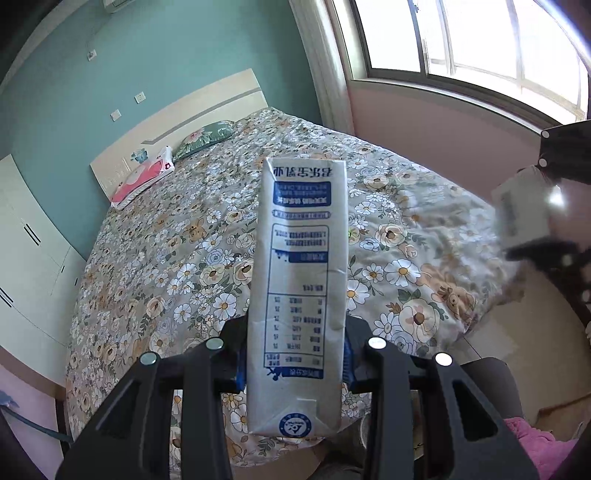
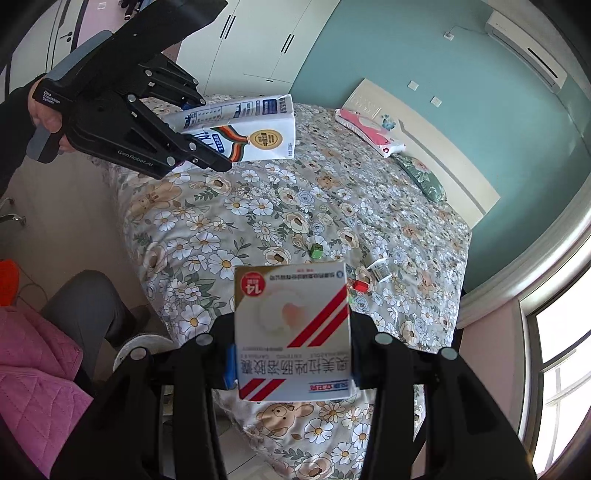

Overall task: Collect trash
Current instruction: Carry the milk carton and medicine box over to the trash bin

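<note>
My left gripper (image 1: 295, 354) is shut on a tall white-and-blue milk carton (image 1: 299, 295), which stands upright between the fingers above the floral bed (image 1: 177, 266). In the right wrist view the same gripper (image 2: 212, 133) holds the carton (image 2: 258, 129) tilted, high at the upper left. My right gripper (image 2: 291, 358) is shut on a white medicine box (image 2: 291, 332) with red stripes and a gold corner. That box (image 1: 521, 210) shows blurred at the left wrist view's right edge. A small white cup (image 2: 378, 269), a green cube (image 2: 316, 251) and a red scrap (image 2: 360, 285) lie on the quilt.
Pillows (image 2: 373, 133) lie by the headboard (image 2: 424, 147). White wardrobes (image 2: 258, 33) stand beyond the bed, and a window (image 1: 480, 44) is on the other side. A person's grey trouser leg (image 2: 92, 302) and pink quilted fabric (image 2: 33, 369) are near the bed's foot.
</note>
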Motion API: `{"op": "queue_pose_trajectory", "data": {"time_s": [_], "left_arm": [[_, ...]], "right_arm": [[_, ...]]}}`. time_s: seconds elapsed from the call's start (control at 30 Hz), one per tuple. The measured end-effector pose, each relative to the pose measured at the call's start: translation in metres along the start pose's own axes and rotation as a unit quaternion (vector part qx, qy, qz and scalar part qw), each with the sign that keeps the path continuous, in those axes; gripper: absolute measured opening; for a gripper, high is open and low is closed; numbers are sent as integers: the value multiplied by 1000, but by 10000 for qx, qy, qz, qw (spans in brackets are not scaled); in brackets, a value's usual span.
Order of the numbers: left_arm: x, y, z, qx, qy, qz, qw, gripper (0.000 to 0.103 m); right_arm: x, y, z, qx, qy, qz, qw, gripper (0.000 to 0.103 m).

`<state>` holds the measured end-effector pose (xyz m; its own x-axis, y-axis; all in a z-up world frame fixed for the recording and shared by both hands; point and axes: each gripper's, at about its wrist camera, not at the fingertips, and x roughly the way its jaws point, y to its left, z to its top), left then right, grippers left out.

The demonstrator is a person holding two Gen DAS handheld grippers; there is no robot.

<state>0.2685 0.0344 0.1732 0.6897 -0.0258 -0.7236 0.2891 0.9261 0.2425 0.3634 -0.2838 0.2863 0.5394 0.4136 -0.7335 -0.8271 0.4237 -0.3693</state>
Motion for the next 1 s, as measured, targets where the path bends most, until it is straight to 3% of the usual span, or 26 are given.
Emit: {"op": "queue_pose_trajectory", "data": {"time_s": [0.17, 0.47, 0.73, 1.0], "left_arm": [[-16, -16, -34, -50, -83, -107, 9999, 39], [-3, -46, -94, -185, 223, -446, 9986, 39], [32, -72, -141, -94, 588, -558, 9967, 39], [79, -89, -182, -179, 1133, -880, 9895, 39]], "right_arm": [[-5, 25, -16, 17, 15, 114, 9999, 45], [19, 58, -55, 140, 242, 415, 9987, 45], [61, 87, -90, 311, 512, 771, 9952, 45], [114, 121, -129, 448, 891, 1208, 9877, 45]]}}
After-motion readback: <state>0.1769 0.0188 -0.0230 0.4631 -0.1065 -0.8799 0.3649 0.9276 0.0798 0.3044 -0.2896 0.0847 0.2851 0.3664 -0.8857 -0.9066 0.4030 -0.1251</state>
